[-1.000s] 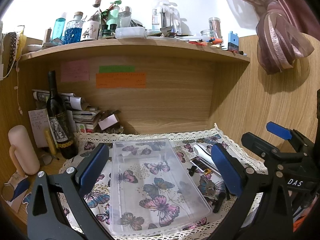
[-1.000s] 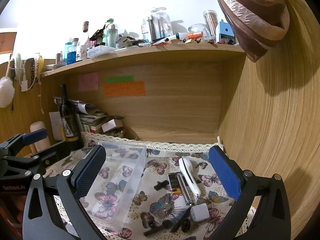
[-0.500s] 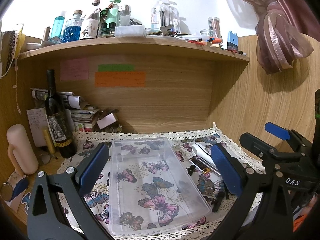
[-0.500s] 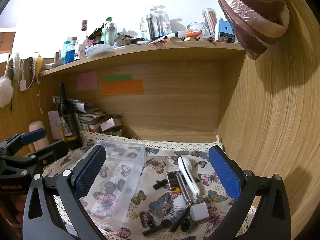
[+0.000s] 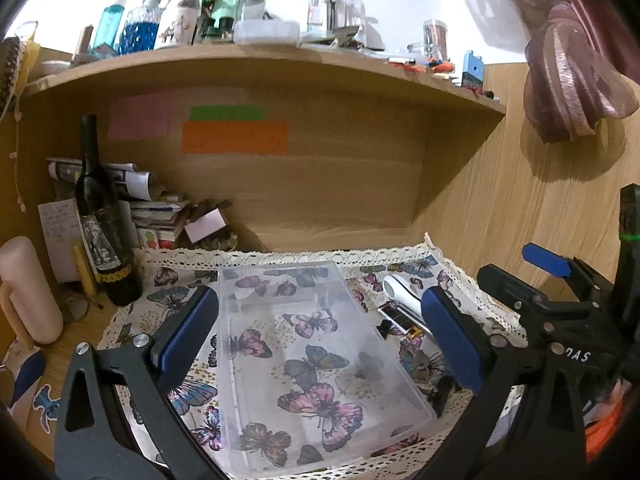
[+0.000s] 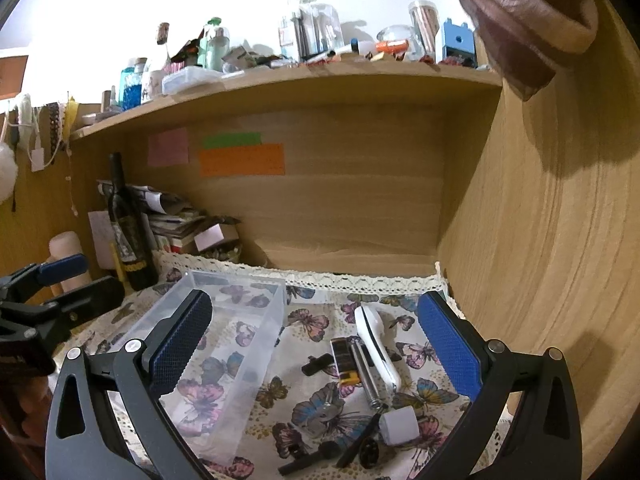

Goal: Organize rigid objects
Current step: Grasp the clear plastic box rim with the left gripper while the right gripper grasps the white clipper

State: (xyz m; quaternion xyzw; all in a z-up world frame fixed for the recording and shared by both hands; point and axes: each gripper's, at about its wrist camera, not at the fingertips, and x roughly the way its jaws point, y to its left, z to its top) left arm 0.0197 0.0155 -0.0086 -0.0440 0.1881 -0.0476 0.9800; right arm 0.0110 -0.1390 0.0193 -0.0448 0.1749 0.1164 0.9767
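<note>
A clear empty plastic bin (image 5: 316, 344) lies on a butterfly-print cloth (image 5: 180, 296); it also shows in the right wrist view (image 6: 224, 344). To its right lie a white handheld device (image 6: 376, 344), a silver metal tube (image 6: 366, 376), a black and yellow rectangular item (image 6: 343, 362), a small white cap (image 6: 398, 424), keys (image 6: 328, 404) and small black pieces (image 6: 318, 362). My left gripper (image 5: 320, 328) is open and empty, above the bin. My right gripper (image 6: 314, 344) is open and empty, above the bin's right wall and the loose items.
A dark wine bottle (image 5: 102, 232) and a pink cylinder (image 5: 28, 288) stand at the left, with stacked papers (image 5: 160, 216) behind. A wooden wall (image 6: 540, 260) closes the right side. A cluttered shelf (image 5: 260, 60) runs overhead.
Both grippers have drifted slightly; the view has shifted a little, with the bin and items staying put. Both stay open.
</note>
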